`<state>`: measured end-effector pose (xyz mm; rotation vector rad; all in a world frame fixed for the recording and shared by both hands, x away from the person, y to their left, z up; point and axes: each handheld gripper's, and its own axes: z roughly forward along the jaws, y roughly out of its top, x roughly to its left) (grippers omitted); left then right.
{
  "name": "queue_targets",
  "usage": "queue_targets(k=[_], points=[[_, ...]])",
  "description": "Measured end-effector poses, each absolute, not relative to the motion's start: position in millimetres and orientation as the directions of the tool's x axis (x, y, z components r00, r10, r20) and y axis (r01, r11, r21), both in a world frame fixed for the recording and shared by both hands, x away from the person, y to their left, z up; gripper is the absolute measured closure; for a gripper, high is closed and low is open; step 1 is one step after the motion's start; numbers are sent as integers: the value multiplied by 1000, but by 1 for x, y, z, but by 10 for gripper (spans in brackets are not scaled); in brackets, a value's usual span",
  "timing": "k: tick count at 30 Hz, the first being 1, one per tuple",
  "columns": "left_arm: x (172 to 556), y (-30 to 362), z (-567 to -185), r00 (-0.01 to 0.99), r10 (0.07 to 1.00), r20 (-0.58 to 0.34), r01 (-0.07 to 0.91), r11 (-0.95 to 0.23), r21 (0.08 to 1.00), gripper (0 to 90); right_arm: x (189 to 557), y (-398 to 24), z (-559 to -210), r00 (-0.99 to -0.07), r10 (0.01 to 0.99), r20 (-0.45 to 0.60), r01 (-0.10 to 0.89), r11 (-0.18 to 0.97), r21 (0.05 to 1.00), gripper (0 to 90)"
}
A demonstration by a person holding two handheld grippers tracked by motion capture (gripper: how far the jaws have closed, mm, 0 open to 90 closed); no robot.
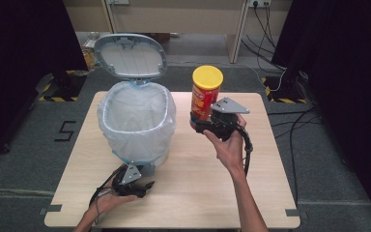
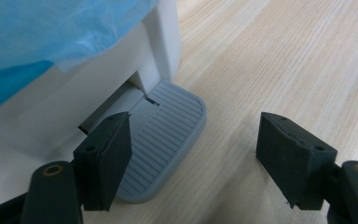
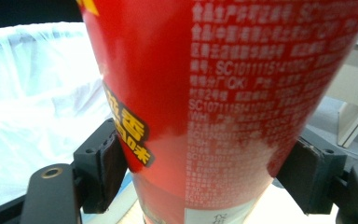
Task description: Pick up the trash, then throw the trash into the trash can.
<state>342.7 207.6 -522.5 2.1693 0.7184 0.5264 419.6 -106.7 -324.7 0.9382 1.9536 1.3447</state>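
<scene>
Right gripper (image 1: 207,124) mid-frame clamps can (image 1: 206,94); left gripper (image 1: 142,186) splayed, lower left, on pedal (image 2: 165,140). I'd keep pedal pressed, carry can over bin (image 1: 135,126).

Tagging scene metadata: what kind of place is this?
Likely a lab recording setup, not a home: black curtains around one small table, hazard-taped stand feet, loose cables across grey carpet.

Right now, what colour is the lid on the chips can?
Yellow. The lid tops the red chips can, clearest in the high view.
</scene>
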Motion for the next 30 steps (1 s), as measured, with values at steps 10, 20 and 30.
queue_targets(k=[10, 20, 30], points=[[343, 208, -522, 756, 642, 132, 321, -539, 779, 260, 418, -103, -314, -592, 803, -77, 206, 242, 948, 245], [343, 207, -523, 754, 644, 128, 323, -533, 782, 260, 417, -98, -306, -597, 799, -73, 198, 235, 952, 245], [342, 207, -523, 754, 645, 127, 323, -533, 782, 261, 416, -87, -289, -608, 790, -78, 173, 227, 958, 245]])
